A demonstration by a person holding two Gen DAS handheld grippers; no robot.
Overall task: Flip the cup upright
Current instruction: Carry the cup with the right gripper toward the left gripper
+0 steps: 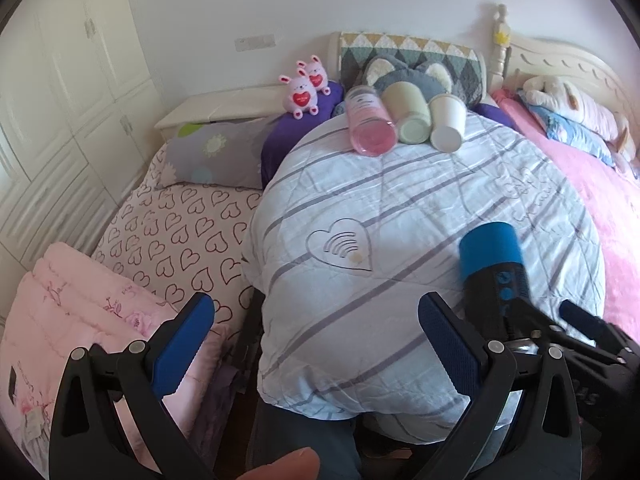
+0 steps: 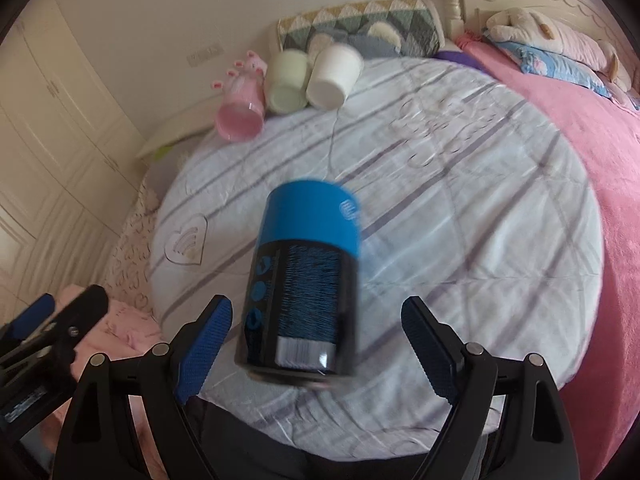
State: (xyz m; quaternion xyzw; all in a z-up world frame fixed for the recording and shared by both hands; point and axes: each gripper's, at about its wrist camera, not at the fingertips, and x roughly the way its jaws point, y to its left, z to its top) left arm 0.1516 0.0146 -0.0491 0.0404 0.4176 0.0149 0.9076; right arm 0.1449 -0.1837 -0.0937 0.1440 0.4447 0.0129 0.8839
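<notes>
A blue and black cup [image 2: 306, 280] lies on its side on the striped quilt [image 2: 460, 216], blurred, between the wide-apart fingers of my right gripper [image 2: 318, 350], which does not touch it. The cup also shows at the right of the left wrist view [image 1: 494, 256]. My left gripper [image 1: 316, 344] is open and empty over the quilt's near left edge [image 1: 320, 280]. Three more cups lie on their sides at the far end: pink [image 1: 368, 122], pale green [image 1: 410, 118], white [image 1: 448, 122]. In the right wrist view they are pink [image 2: 242, 114], green [image 2: 286, 82], white [image 2: 334, 76].
Two pink plush bunnies [image 1: 304, 88] and a grey cat cushion [image 1: 404, 74] sit behind the cups. A pink blanket [image 2: 592, 128] and a plush dog [image 2: 552, 36] lie right. A heart-print sheet [image 1: 180, 232] and folded pink quilt [image 1: 80, 312] lie left. White wardrobes [image 1: 60, 80] stand far left.
</notes>
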